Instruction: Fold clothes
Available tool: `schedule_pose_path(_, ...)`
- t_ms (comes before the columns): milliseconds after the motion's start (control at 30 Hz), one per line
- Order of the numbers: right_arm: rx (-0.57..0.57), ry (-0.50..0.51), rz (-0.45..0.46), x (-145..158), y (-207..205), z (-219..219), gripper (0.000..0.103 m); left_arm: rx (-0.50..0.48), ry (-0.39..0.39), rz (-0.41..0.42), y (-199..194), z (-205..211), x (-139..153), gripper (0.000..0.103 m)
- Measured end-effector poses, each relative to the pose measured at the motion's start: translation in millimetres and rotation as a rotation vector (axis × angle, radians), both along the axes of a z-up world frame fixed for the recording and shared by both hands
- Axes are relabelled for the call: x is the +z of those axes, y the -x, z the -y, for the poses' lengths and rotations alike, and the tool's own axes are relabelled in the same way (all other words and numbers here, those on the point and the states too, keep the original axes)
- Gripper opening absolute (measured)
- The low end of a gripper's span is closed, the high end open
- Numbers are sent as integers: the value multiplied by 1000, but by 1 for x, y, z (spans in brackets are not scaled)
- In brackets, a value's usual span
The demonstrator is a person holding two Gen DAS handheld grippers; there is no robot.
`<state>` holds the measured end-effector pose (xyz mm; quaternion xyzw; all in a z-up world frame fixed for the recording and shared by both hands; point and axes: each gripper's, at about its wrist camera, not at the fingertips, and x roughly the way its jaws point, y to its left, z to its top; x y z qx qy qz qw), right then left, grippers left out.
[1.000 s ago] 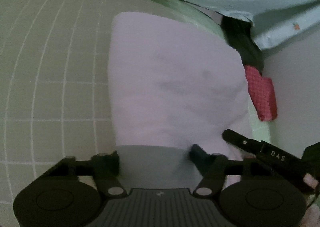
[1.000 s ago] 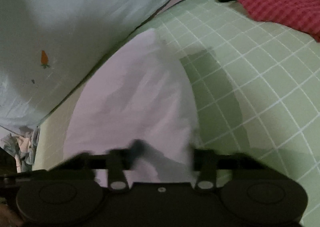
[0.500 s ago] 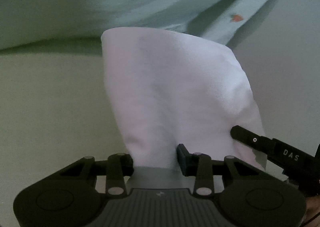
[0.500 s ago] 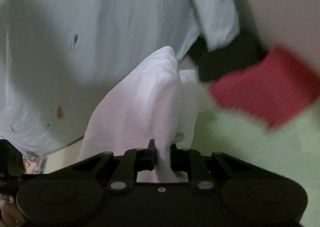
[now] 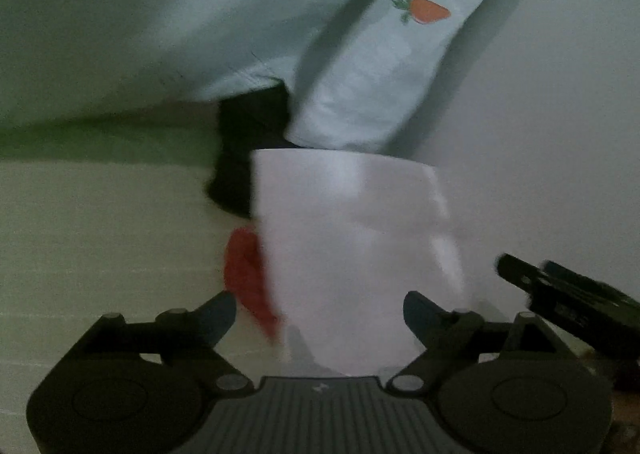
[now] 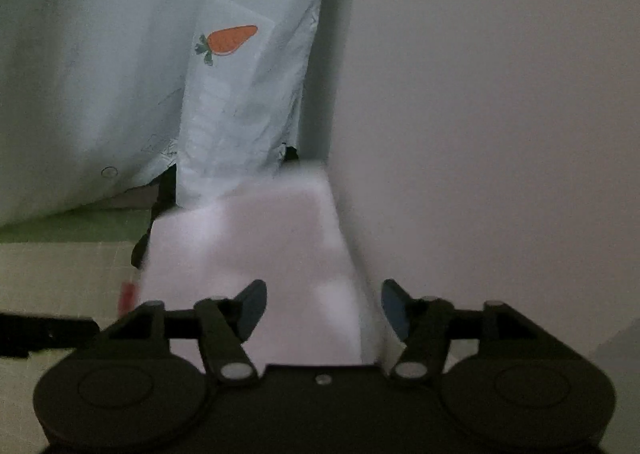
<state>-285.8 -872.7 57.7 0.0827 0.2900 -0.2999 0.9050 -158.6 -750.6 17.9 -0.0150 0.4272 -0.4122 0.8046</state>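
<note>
Left wrist view. Item: folded white cloth bundle (image 5: 352, 254), a soft rectangular block. Half a second ago my left gripper (image 5: 320, 314) was narrowed on its near edge; now those jaws stand wide, the bundle between them, unheld. It sits in front of the pale blue carrot-print fabric (image 5: 380, 73), beside the plain grey wall (image 5: 560, 133), over a red knitted piece (image 5: 244, 274) and a black garment (image 5: 248, 153) on the light green checked sheet (image 5: 100, 234). My reading: the fold is released onto the stack.

Right wrist view. My right gripper (image 6: 322, 304), pinched on the bundle (image 6: 248, 246) half a second ago, now stands wide too, gripping nothing. The bundle rests below the carrot-print fabric (image 6: 240, 93).

Containers: none in either view.
</note>
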Motion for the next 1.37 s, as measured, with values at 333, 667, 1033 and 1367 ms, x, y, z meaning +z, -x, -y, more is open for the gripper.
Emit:
schedule_pose_path(333,-106,-27,-3,-33,42,-44,89,-107,-118,198,27,-72,-8,100)
schedule_pose_path(667,-206,-107,-23,-52,122,-100,103,-215,-174,193,84,-112,-24,103)
schedule_pose_path(1033,-211,-130,-46,-64,163,-125,103,-231,-194,188,106,-126,-27,103)
schedule_pose_path(1367,-190,-129,-42,-65,167,-129,103,-221,-205,203,115,-132,-25,103)
